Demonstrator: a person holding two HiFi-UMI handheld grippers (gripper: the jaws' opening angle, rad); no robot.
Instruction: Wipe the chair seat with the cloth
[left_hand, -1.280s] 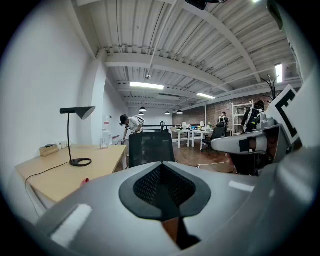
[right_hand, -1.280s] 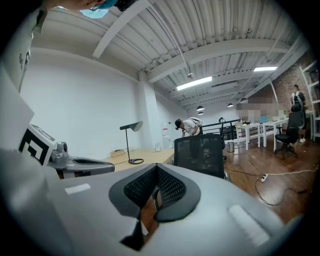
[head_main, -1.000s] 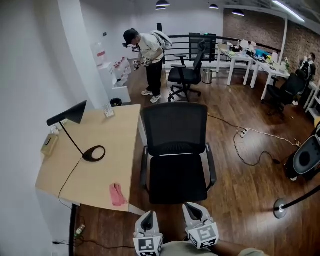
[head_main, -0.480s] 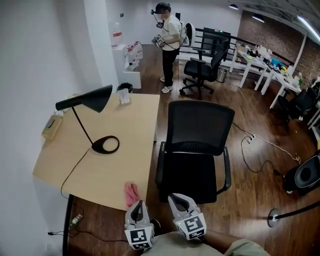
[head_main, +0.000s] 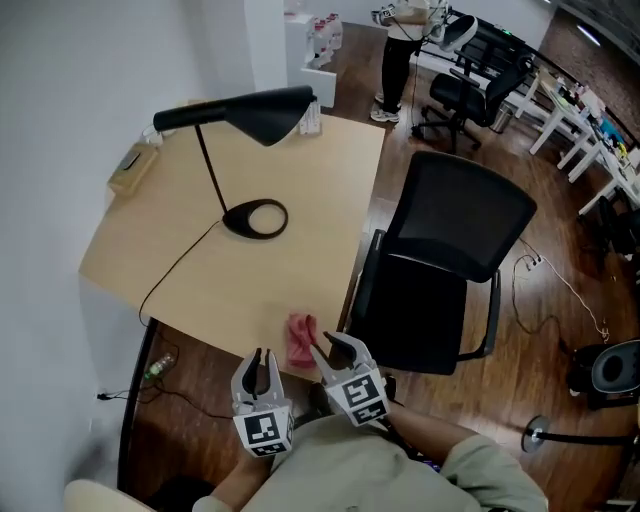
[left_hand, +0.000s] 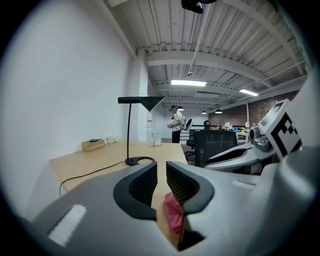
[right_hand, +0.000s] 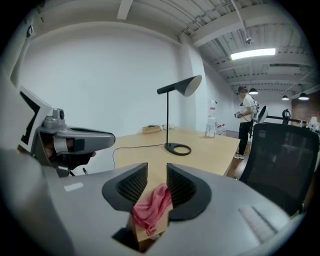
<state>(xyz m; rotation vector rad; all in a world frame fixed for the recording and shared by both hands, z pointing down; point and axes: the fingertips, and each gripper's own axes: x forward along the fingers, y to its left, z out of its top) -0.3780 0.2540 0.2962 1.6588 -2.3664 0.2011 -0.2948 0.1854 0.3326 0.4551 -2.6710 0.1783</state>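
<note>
A crumpled pink cloth lies at the near corner of the wooden table. My right gripper hovers just short of it; its jaws have just been opening. In the right gripper view the cloth sits low in the gap of the right gripper, and the pads do not press on it. My left gripper hangs off the table's edge, left of the cloth, with a narrow gap and nothing in it. The left gripper sees the cloth below its right finger. The black chair stands right of the table.
A black desk lamp with its cable stands mid-table, and a small wooden box sits at the far left edge. A person stands in the back near other chairs. A power cable trails over the floor on the right.
Both grippers have moved left from in front of the chair to the table's near corner, by the cloth. The right jaws have opened.
</note>
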